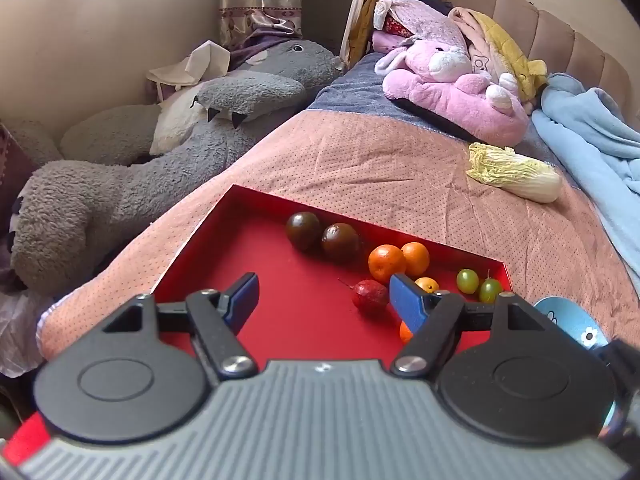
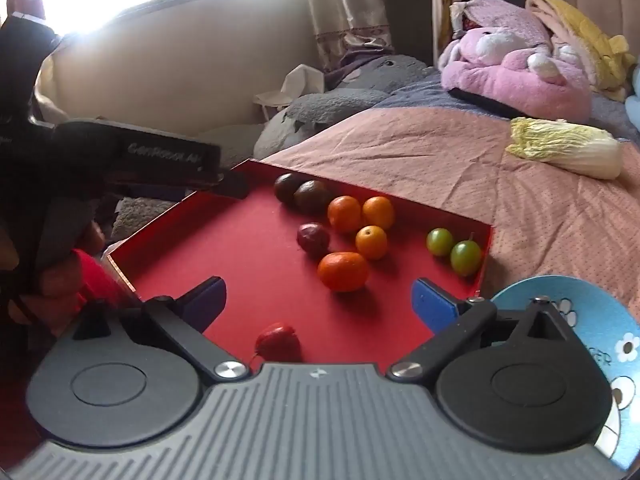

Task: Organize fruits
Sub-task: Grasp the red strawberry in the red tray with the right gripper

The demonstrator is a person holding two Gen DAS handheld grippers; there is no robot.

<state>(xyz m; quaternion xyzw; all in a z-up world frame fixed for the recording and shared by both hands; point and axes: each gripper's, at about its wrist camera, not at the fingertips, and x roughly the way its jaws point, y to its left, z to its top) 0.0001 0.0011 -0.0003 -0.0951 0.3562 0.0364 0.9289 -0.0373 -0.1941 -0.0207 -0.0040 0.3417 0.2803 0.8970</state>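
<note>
A red tray (image 1: 224, 248) (image 2: 168, 264) lies on the bed and holds the fruit. At its far wall sit two dark brown fruits (image 1: 303, 230) (image 2: 312, 196), then several oranges (image 1: 386, 264) (image 2: 343, 276), and two green fruits (image 1: 467, 280) (image 2: 439, 241) in the right corner. A dark red fruit (image 1: 370, 298) (image 2: 313, 238) rests near the oranges. A brighter red one (image 2: 278, 342) lies close under my right gripper. My left gripper (image 1: 325, 298) hovers open over the tray, touching nothing. My right gripper (image 2: 320, 302) is also open and holds nothing.
A blue patterned plate (image 1: 576, 320) (image 2: 580, 312) sits just right of the tray. A napa cabbage (image 1: 516, 174) (image 2: 568, 150) lies on the pink bedspread beyond. Plush toys crowd the bed's head and left side. A hand (image 2: 60, 280) holds the left tool's black housing (image 2: 160, 152).
</note>
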